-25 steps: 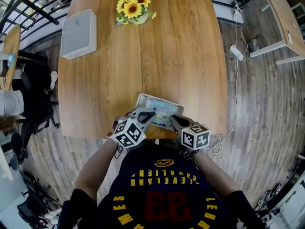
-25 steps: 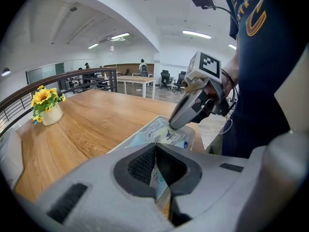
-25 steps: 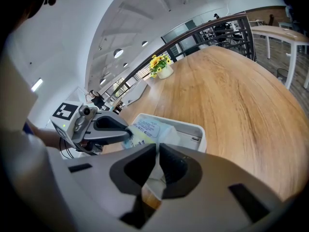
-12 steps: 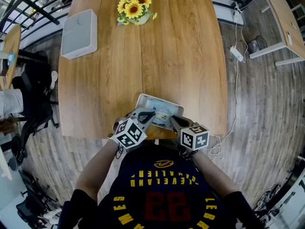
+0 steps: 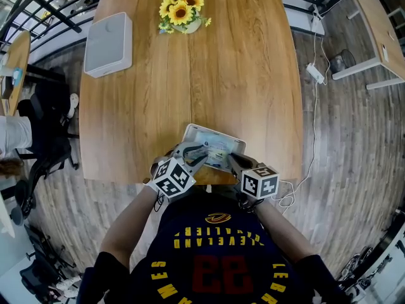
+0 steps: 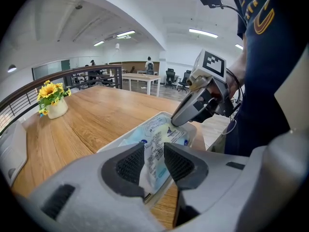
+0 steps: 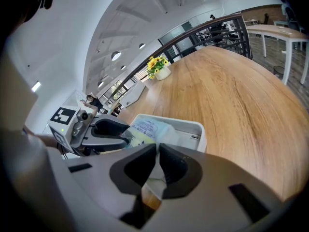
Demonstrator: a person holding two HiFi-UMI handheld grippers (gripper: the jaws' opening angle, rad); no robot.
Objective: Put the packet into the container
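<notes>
Left claw (image 6: 154, 154) opening around crinkly plastic packet (image 6: 159, 132) (in rectangular white container (image 7: 192, 128)); right claw (image 7: 158, 151) pinches it.

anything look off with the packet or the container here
The clear printed plastic packet is not flat in the white plastic container: its near end pokes over the rim between the left tool's opening jaws. Nothing looks spilled.

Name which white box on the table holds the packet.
The open container at the near table edge, packet inside; the other white box sits far left.
</notes>
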